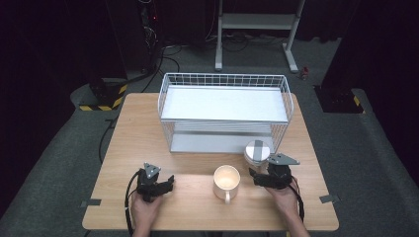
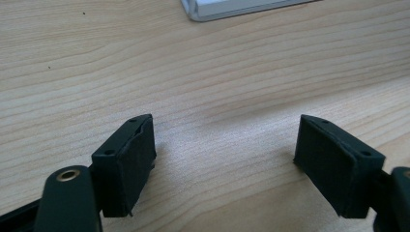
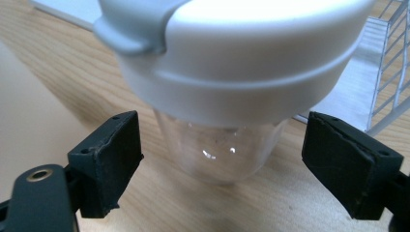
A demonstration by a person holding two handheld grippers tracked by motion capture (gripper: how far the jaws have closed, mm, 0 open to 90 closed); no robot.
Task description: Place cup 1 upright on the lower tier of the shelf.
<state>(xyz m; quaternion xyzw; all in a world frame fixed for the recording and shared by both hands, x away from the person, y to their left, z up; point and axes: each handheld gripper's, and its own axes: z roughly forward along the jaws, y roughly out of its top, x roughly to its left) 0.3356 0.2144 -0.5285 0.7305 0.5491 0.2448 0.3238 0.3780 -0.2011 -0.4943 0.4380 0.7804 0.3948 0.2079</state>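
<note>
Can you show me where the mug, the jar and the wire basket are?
Mug (image 1: 227, 177): high view, on its pale inside.
Jar (image 3: 217, 154): right gripper view, on its clear wall.
Wire basket (image 1: 225, 80): high view, on its back wall.

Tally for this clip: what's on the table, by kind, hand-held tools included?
Wire racks: 1
Mugs: 1
Lidded clear jars: 1
Tools: 2, left tool and right tool
Total: 5
</note>
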